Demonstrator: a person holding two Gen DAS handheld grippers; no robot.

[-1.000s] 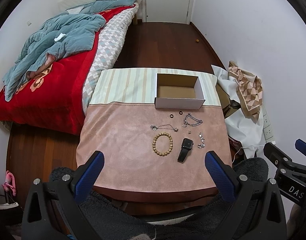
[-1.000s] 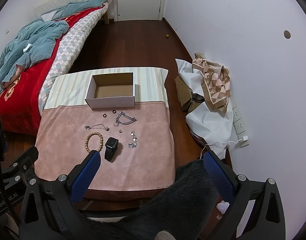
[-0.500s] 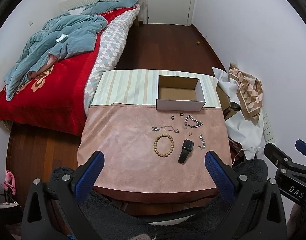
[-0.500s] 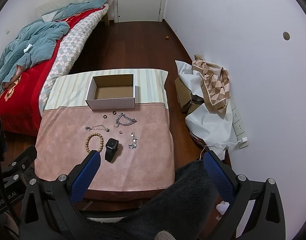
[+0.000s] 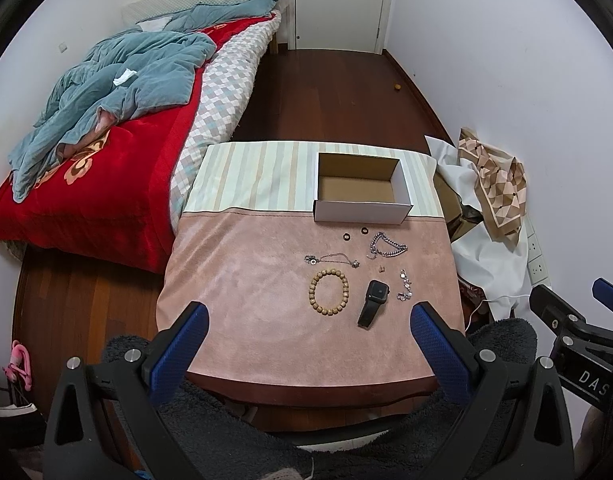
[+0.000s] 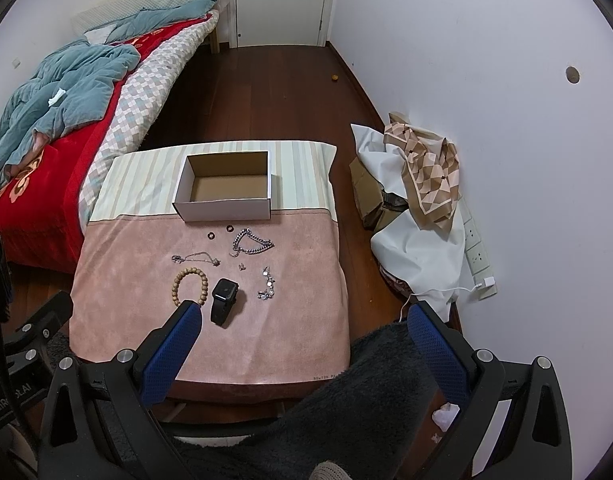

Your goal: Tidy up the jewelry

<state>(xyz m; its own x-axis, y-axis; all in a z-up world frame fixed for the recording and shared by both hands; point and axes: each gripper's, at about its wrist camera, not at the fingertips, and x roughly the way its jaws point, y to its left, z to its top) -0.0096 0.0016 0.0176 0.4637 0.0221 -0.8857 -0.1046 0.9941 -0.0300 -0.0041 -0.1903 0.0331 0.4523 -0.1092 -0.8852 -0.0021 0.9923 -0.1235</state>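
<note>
1. Bedroom with a dark wood floor (image 5: 338, 92), white walls and a bed (image 5: 106, 152) under a red blanket and a rumpled blue quilt; a desk (image 5: 242, 280) stands at its foot, covered by a pink cloth near the camera and a striped cloth farther back.
2. An open cardboard box (image 5: 362, 188) sits on the striped part, its front wall at the seam with the pink cloth, with nothing visible inside.
3. Jewelry lies spread on the pink cloth just in front of the box: two small dark rings (image 5: 354, 234), a silver chain bracelet (image 5: 386, 246), a thin necklace (image 5: 332, 259), a wooden bead bracelet (image 5: 329, 293), a black smartwatch (image 5: 373, 302) and a small silver linked bracelet (image 5: 404, 285).
4. Left gripper (image 5: 306, 348) hovers over the near desk edge, blue-padded fingers spread wide, holding nothing.
5. Right gripper (image 6: 302, 348) hangs over the desk's near right corner, fingers likewise wide apart and empty, its left finger just before the smartwatch in the view.
</note>
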